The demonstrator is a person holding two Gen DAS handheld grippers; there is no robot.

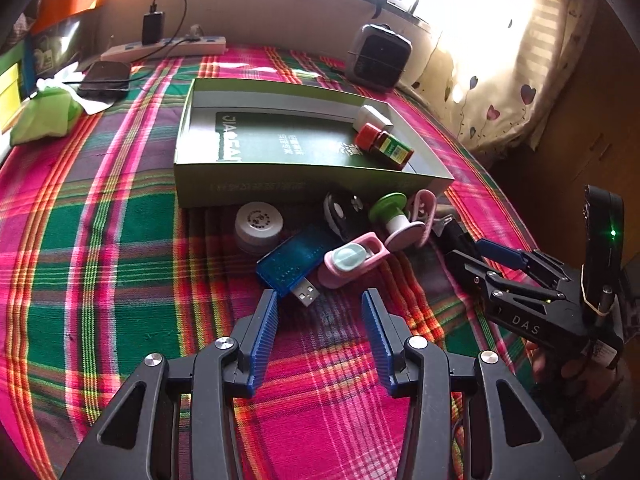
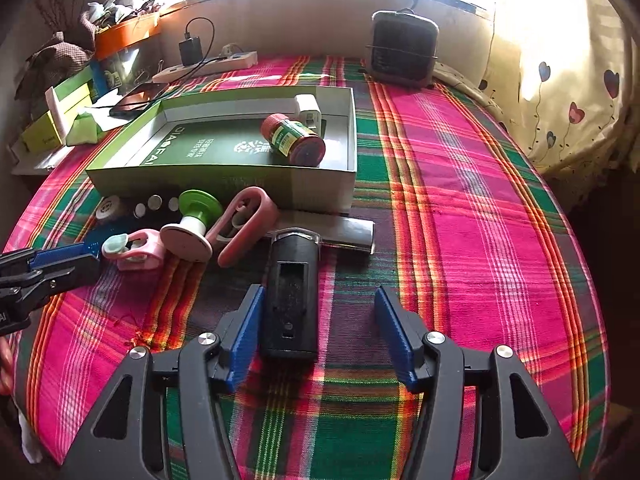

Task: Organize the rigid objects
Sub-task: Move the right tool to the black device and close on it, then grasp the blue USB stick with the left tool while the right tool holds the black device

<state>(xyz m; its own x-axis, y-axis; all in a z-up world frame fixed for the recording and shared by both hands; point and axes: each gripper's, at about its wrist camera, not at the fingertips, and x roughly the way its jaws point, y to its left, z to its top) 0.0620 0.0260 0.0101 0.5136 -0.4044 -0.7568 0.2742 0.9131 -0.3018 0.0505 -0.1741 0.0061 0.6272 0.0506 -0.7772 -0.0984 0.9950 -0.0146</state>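
The left gripper (image 1: 320, 304) hovers low over the plaid-covered surface (image 1: 120, 240) with its jaws spread wide and nothing between them. Just ahead of the left jaw lies a blue translucent USB device (image 1: 290, 262), its metal plug pointing toward the gap. Touching it, ahead of the right jaw, is a pink clip with a pale blue dial (image 1: 352, 258). Farther ahead sit a white round cap (image 1: 258, 224), a black oval remote (image 1: 342, 214), a green-and-white spool (image 1: 394, 214) and a pink loop-shaped holder (image 1: 422, 206), all crowded against the near wall of the green cardboard box (image 1: 304, 184). Inside the box, at its far right corner, a red-capped bottle (image 1: 384, 144) lies on its side beside a white adapter (image 1: 374, 118).

The right gripper (image 2: 318, 304) also has its jaws released and wide. A black rectangular device (image 2: 292, 296) lies between them, close against the left jaw and well apart from the right one, reaching ahead beyond the tips.
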